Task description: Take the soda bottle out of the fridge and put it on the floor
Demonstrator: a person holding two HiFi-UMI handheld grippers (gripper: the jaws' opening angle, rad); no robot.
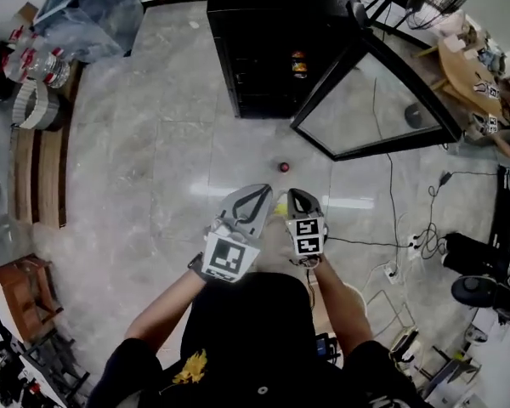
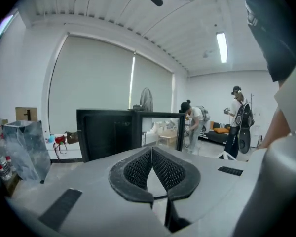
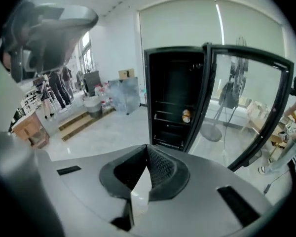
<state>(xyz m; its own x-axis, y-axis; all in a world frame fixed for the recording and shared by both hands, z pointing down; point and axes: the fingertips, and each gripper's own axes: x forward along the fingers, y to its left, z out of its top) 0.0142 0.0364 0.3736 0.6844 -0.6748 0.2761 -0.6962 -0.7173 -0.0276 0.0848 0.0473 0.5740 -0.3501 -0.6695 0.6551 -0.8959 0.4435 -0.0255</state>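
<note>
Head view: the soda bottle [image 1: 299, 64] sits on a shelf inside the black fridge [image 1: 246, 24] at top centre, glass door [image 1: 370, 100] swung open. The left tool [image 1: 257, 194] and right tool [image 1: 296, 195] are low in frame, well apart from it. Left gripper view: its meshy dark pads [image 2: 138, 169] are pressed together, nothing in them. Right gripper view: that tool is closed and empty too, with the bottle mid-frame. It looks small, probably smooth stiff plastic, maybe slick if cold, so grab the body mid-height.
</note>
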